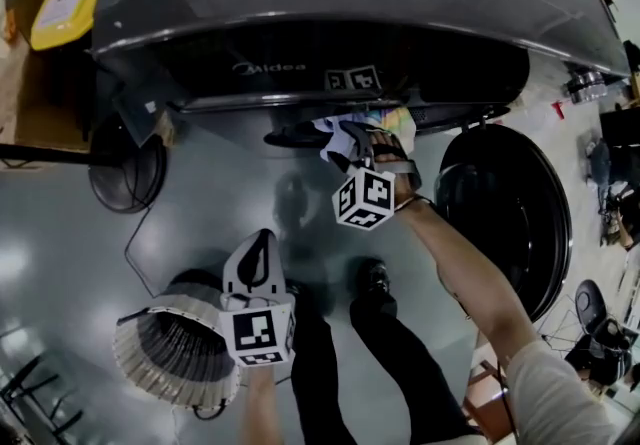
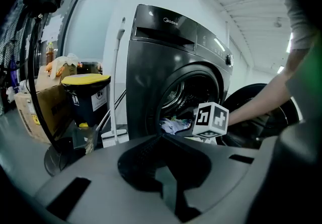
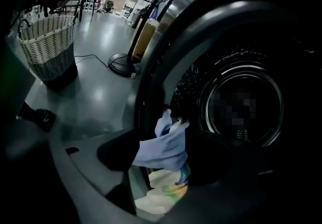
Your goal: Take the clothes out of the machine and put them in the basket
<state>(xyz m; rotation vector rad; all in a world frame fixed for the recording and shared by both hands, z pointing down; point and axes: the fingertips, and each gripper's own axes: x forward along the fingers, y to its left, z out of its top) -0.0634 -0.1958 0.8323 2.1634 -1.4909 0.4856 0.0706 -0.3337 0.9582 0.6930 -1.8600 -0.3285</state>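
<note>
While the washing machine point(image 1: 350, 23) stands with its round door point(image 1: 520, 203) swung wide, the task looks barely started. The wicker basket point(image 1: 165, 363) sits on the floor well apart from the drum mouth; I cannot tell whether anything lies in it. Left gripper point(image 1: 262, 243) hangs just beside the basket rim, jaws brought together, nothing between them. Right gripper point(image 1: 365, 148) is at the drum opening, jaws parted, with a pale blue cloth point(image 3: 163, 147) lying between them; pads do not appear to press on it yet. A light patterned garment point(image 3: 166, 188) lies beneath it at the opening. Remaining, by my judgement: the grip, the carry and the drop.
</note>
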